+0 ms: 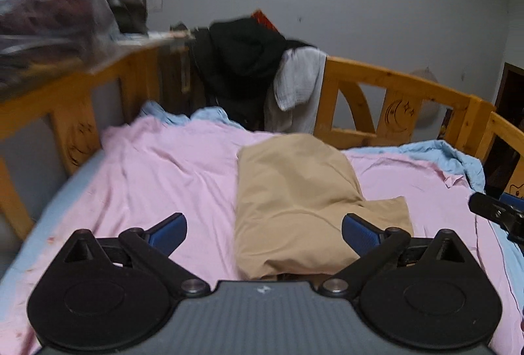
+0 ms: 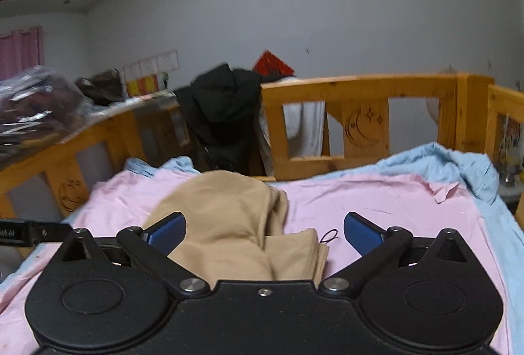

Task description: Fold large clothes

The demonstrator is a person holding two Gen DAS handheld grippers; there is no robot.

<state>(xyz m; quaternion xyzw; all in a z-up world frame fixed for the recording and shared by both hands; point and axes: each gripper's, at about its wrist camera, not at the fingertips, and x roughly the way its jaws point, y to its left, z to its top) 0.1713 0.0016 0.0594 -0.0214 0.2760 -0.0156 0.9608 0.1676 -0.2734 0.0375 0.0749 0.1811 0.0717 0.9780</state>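
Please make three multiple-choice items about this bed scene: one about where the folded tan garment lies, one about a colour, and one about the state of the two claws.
1. Where does the tan garment lie?
A. on the pink sheet
B. over the wooden rail
C. on the floor

2. What colour is the jacket hanging on the wooden rail?
A. red
B. black
C. blue

3. In what state are the left claw and the right claw?
A. both shut on the garment
B. only the left one open
C. both open, holding nothing

Answers:
1 A: the pink sheet surrounds the garment on all visible sides.
2 B: the draped jacket is dark black against the pale wall.
3 C: in each wrist view the blue pads stand far apart, with no cloth pinched between them.
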